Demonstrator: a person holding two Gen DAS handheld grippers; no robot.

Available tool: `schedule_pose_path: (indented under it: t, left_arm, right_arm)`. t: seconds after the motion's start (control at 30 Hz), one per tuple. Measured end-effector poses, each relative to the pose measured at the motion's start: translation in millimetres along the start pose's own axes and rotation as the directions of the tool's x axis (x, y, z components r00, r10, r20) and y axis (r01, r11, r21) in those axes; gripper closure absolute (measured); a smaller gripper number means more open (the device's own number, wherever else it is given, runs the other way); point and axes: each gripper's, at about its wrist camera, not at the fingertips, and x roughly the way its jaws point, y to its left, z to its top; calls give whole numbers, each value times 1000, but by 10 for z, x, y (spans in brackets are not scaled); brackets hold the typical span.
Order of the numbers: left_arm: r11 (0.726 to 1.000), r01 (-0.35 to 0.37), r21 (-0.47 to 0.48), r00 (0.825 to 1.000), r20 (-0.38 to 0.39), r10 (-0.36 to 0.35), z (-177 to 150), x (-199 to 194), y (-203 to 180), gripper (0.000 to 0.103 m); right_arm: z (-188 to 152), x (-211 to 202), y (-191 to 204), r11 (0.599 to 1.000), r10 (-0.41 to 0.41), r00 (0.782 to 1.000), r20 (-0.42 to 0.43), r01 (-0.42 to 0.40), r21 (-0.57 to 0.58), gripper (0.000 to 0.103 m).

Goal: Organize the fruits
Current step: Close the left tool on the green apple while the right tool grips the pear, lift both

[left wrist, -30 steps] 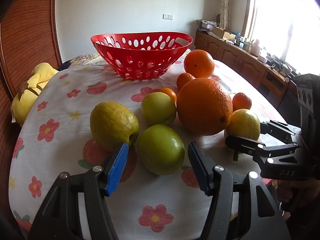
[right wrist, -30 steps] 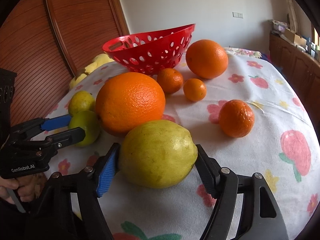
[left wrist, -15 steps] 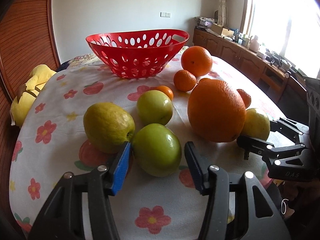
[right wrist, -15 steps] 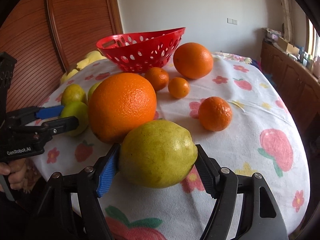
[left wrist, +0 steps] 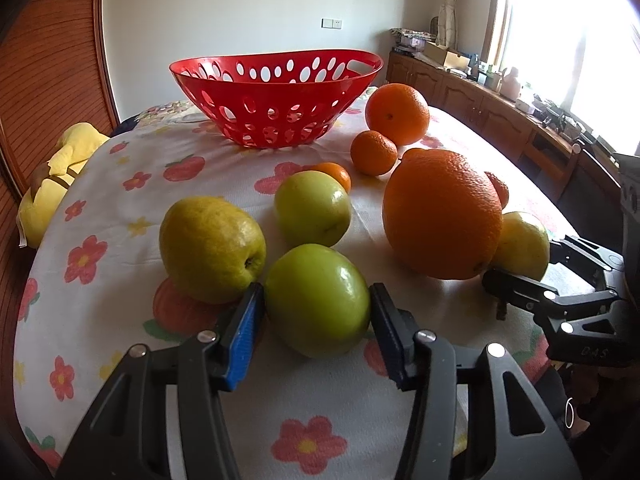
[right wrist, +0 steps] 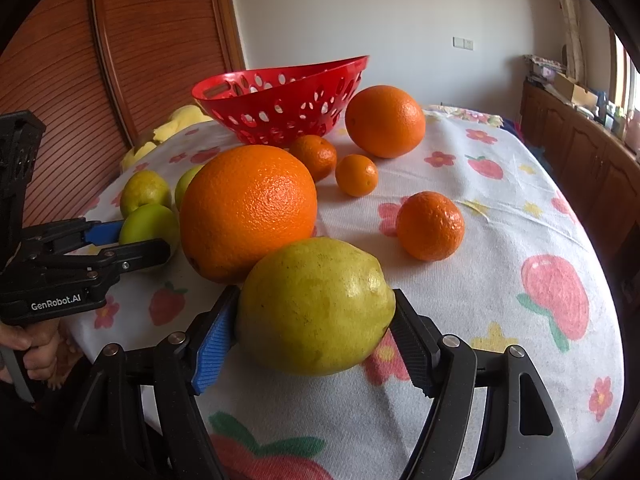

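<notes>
My left gripper [left wrist: 316, 320] is shut on a green apple [left wrist: 317, 300] low over the cloth. My right gripper [right wrist: 316, 332] is shut on a yellow-green pear [right wrist: 316, 306], which also shows in the left wrist view [left wrist: 524, 246], and holds it just above the cloth. A red perforated basket [left wrist: 276, 96] stands at the far end of the table; it looks empty. A big orange [left wrist: 442, 214] lies between the two grippers. Another yellow pear [left wrist: 210, 248] lies just left of the left gripper, and a second green apple [left wrist: 312, 208] lies just beyond it.
A second large orange [left wrist: 397, 113] and three small mandarins [right wrist: 430, 226] [right wrist: 356, 175] [right wrist: 314, 157] lie near the basket on the floral tablecloth [left wrist: 120, 280]. A yellow plush toy [left wrist: 52, 184] sits at the table's left edge. Wooden cabinets [left wrist: 500, 120] run along the right wall.
My left gripper has moved forward and closed its fingers onto the nearest green apple. My right gripper has lifted the pear slightly off the cloth and drawn back a little.
</notes>
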Motion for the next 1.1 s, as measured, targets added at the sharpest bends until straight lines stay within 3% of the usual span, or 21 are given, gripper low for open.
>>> schedule_pose_path:
  t: [0.53,1.1]
  left_arm:
    - [999,44,-5,997,70,-43,44,-403,46,51]
    - [1000,21,-9,992,125,-19,245,-637,146,51]
  right_arm:
    - [-36,-52,-32,1000,8,1000,1,-8,-1,30]
    - [-26,-232,-159,1000,-8,999,32,8,11,30]
